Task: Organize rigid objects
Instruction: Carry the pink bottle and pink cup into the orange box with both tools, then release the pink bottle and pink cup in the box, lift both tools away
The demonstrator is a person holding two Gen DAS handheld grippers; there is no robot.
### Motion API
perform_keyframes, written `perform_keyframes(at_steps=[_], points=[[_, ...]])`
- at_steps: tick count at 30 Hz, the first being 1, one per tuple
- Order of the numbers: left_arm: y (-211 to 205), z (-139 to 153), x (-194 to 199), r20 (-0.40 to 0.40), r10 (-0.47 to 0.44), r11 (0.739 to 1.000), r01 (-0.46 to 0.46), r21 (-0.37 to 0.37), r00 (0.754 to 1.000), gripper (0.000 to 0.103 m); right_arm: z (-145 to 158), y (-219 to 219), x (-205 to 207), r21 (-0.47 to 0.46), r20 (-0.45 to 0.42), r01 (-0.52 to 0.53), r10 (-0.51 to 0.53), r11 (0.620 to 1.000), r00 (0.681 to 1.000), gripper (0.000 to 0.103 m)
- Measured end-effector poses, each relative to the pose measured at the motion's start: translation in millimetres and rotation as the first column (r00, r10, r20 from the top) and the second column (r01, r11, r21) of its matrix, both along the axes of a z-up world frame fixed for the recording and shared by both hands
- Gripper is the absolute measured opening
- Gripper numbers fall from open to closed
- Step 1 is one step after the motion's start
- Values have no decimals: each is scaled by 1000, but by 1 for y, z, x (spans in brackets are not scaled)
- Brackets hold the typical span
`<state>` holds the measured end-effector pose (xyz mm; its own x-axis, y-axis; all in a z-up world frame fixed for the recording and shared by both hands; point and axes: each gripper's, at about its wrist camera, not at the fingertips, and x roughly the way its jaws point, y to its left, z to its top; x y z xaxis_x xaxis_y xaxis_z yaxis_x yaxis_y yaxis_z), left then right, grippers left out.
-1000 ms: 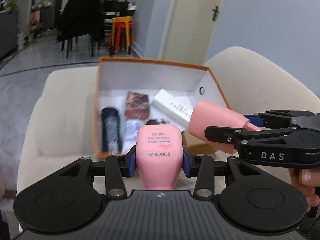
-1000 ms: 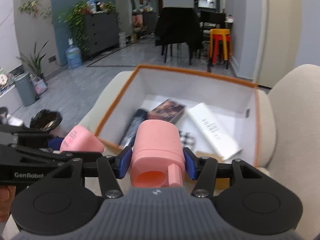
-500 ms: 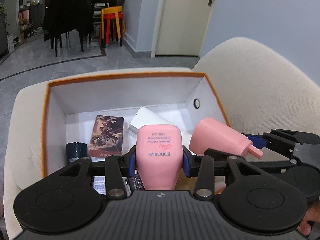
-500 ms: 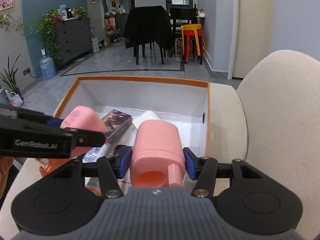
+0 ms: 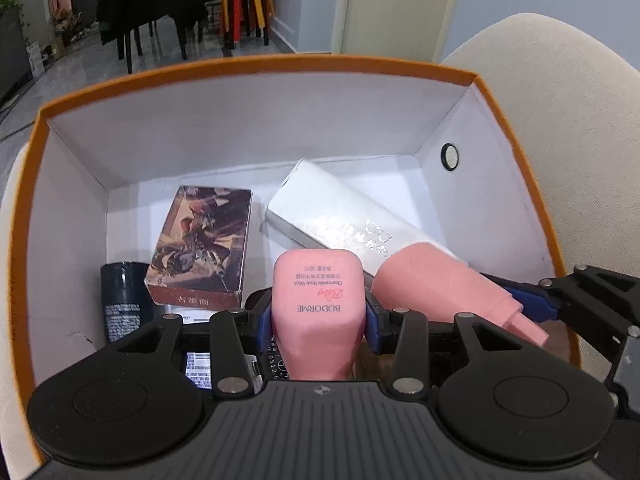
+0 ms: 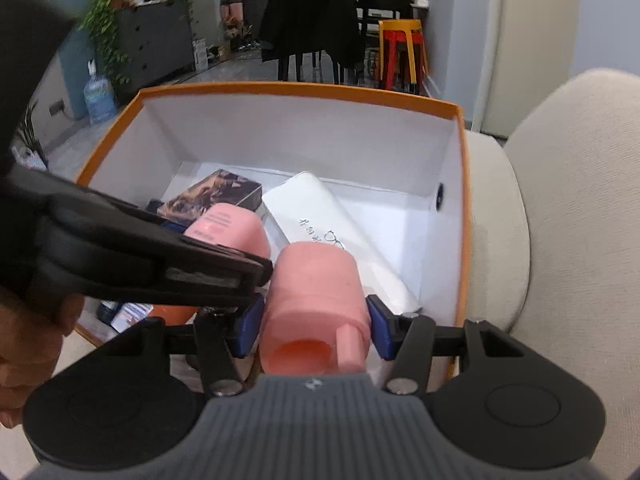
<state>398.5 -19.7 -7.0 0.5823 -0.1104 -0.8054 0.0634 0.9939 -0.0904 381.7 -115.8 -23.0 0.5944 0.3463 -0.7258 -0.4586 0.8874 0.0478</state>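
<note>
My left gripper (image 5: 318, 316) is shut on a pink body-wash bottle (image 5: 318, 304), held over the near end of the orange-rimmed white box (image 5: 256, 68). My right gripper (image 6: 316, 320) is shut on a pink pump cap (image 6: 316, 300), just right of the bottle (image 6: 228, 232). The cap (image 5: 436, 284) and the right gripper's fingers (image 5: 532, 304) show at the right of the left wrist view. The left gripper's black body (image 6: 120, 256) crosses the right wrist view. Both pieces hang above the box's contents.
In the box lie a long white carton (image 5: 352, 220), a brown picture box (image 5: 204, 244), a dark cylinder (image 5: 122, 300) and printed packets under my fingers. The box (image 6: 304, 90) rests on a cream armchair (image 6: 580, 200). A hand (image 6: 24, 344) holds the left gripper.
Both grippers have moved forward and down over the box, which now fills the views. The bottle and the cap stay gripped and have come closer together.
</note>
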Motion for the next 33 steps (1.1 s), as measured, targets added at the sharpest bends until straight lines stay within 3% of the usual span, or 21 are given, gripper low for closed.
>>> perform_keyframes(at_steps=[8, 18, 22, 33], points=[[2, -11, 6, -50, 11, 999, -9, 39, 999, 49, -4, 19, 5, -92, 14, -27, 28, 995, 1000, 56], [-7, 1, -4, -8, -15, 998, 15, 62, 1000, 53, -6, 18, -3, -66, -19, -32, 30, 997, 999, 62], [-7, 8, -11, 9, -18, 998, 18, 59, 1000, 54, 2, 12, -8, -49, 0, -10, 10, 999, 1000, 73], [-3, 29, -29, 34, -24, 998, 22, 56, 999, 54, 19, -3, -23, -47, 9, 16, -15, 999, 1000, 73]])
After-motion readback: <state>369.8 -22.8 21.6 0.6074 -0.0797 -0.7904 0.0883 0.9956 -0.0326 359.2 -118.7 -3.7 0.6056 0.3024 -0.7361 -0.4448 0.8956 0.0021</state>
